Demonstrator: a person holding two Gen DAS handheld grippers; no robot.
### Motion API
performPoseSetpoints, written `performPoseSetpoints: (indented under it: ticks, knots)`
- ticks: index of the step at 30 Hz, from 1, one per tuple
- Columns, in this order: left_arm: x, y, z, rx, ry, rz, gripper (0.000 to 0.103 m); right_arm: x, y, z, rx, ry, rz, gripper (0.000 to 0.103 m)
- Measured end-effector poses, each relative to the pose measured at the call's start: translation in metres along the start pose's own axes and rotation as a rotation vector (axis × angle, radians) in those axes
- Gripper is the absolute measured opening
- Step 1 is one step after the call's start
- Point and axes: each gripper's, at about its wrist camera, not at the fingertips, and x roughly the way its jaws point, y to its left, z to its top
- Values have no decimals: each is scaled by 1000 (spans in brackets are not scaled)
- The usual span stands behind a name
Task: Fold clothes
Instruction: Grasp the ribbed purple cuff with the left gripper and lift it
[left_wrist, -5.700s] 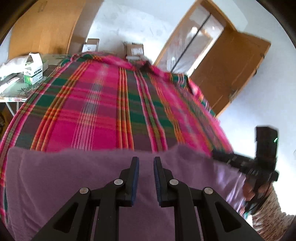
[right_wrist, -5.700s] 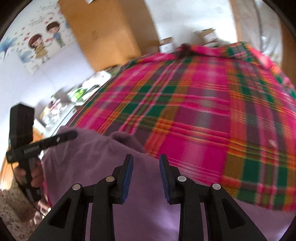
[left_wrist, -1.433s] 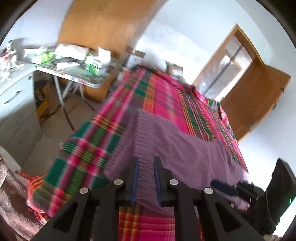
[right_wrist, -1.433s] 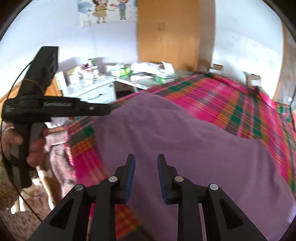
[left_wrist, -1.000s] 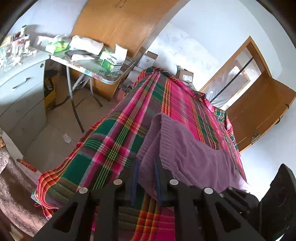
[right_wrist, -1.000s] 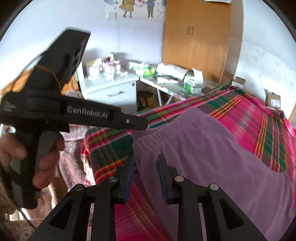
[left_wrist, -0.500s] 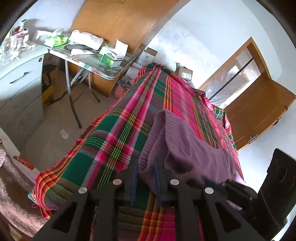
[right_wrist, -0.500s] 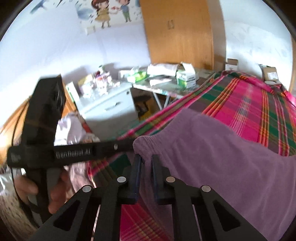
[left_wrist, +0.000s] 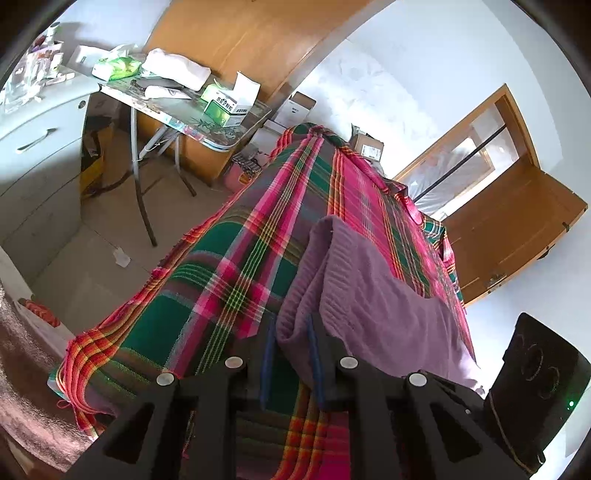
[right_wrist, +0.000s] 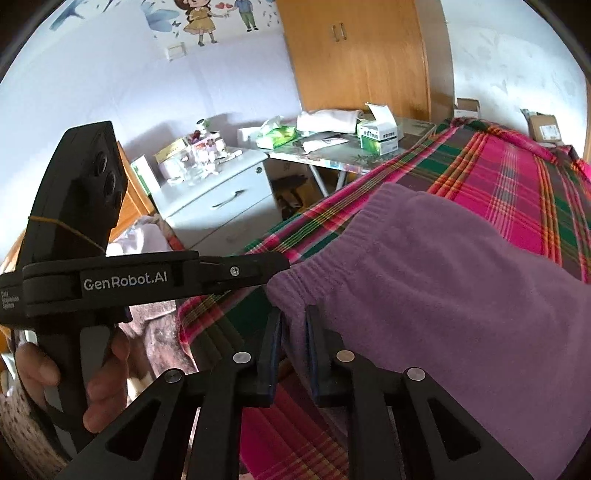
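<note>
Purple knitted garment (left_wrist: 373, 295) lies on the plaid-covered bed (left_wrist: 229, 280). Left gripper (left_wrist: 290, 356) and right gripper (right_wrist: 293, 343) each clench its near edge between their fingers, likely to lift a fold.

The garment (left_wrist: 373, 295) is matt purple knit cloth, ribbed along its hem, soft and fleecy in the right wrist view. The bedspread (left_wrist: 236, 280) is woven plaid cloth with a frayed edge. Both grippers (left_wrist: 290, 354) (right_wrist: 293, 343) are matt black plastic with blue pads and bright metal pins. The wardrobe (right_wrist: 362, 55) is smooth wood.
</note>
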Motion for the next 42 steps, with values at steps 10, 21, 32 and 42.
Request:
performPoseSetpoints:
  ticks: [10, 21, 32, 42]
  knots:
    - [-1, 4, 3, -2, 7, 7, 22, 6, 19, -6, -136, -14, -148, 33]
    - [5, 5, 9, -17, 45, -24, 28, 21, 29, -3, -215, -11, -291, 35]
    - [10, -1, 20, -29, 76, -95, 36, 19, 28, -8, -228, -51, -342, 17]
    - [24, -7, 39, -35, 195, -179, 46, 1, 28, -11, -253, -145, -334, 13]
